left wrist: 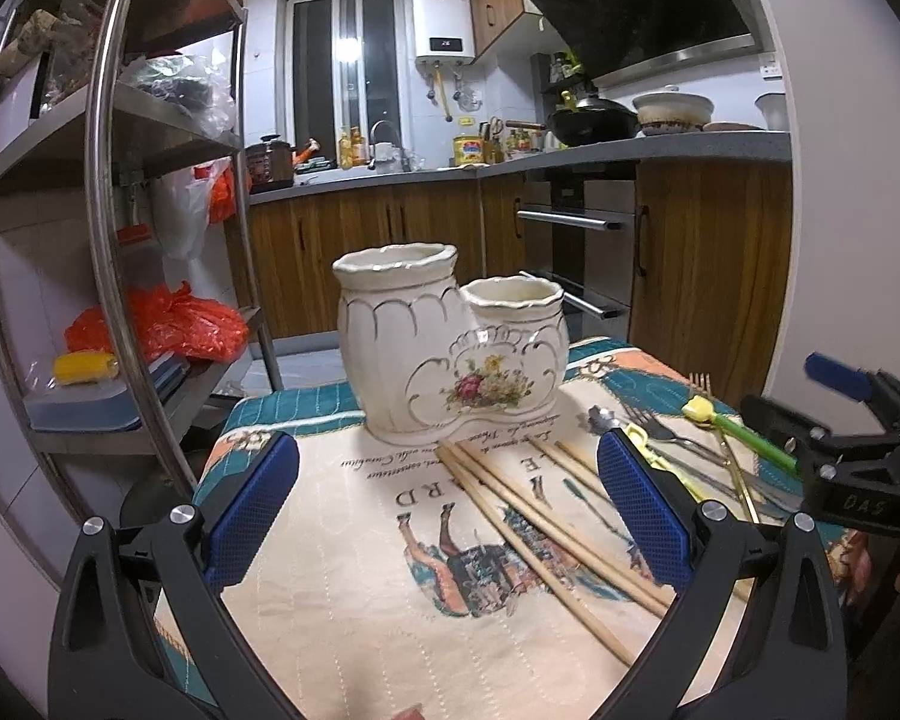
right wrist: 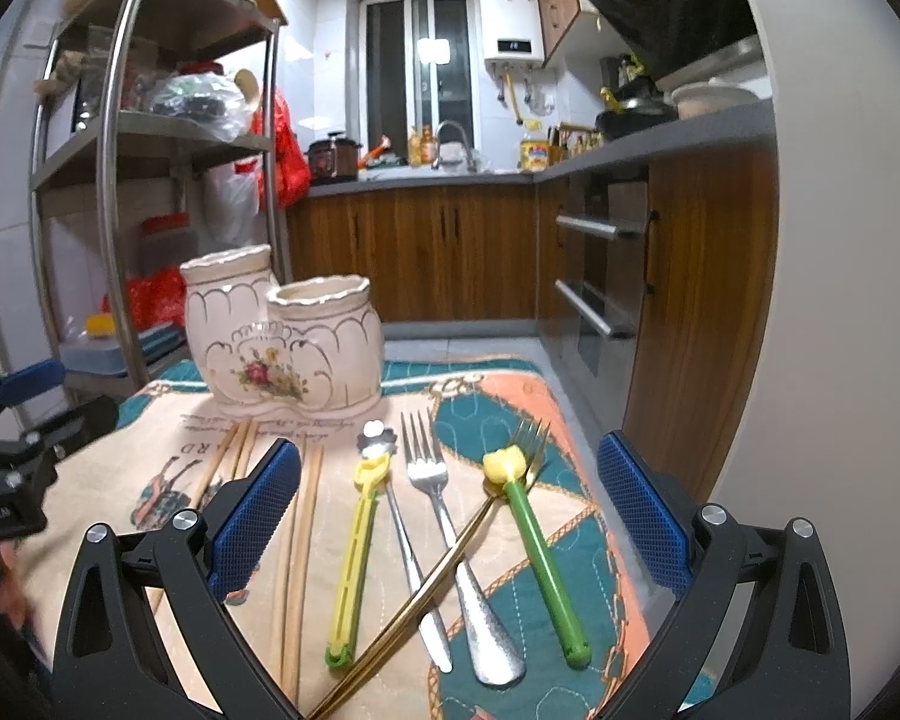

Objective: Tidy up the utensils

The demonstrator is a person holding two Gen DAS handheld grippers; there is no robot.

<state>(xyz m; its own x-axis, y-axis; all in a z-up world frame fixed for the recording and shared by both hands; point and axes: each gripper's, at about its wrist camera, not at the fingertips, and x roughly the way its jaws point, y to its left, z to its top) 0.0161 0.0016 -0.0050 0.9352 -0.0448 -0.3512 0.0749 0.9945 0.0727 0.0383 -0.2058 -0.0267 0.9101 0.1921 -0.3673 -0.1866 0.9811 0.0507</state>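
A cream ceramic two-cup utensil holder [left wrist: 444, 348] with a flower print stands at the far end of the printed cloth; it also shows in the right wrist view [right wrist: 282, 342]. Wooden chopsticks [left wrist: 540, 522] lie in front of it. My left gripper [left wrist: 447, 504] is open and empty above the cloth. My right gripper [right wrist: 450, 516] is open and empty above a yellow-handled utensil [right wrist: 357, 540], a silver fork [right wrist: 444, 516], a gold fork [right wrist: 444, 570] and a green-handled utensil [right wrist: 540, 552]. The right gripper's body [left wrist: 858, 456] shows at the right in the left wrist view.
A steel shelf rack [left wrist: 126, 192] with bags and boxes stands close on the left. Wooden kitchen cabinets [right wrist: 438, 252] and an oven [right wrist: 600, 276] lie beyond the table. The table's far edge [right wrist: 462, 369] is just behind the holder.
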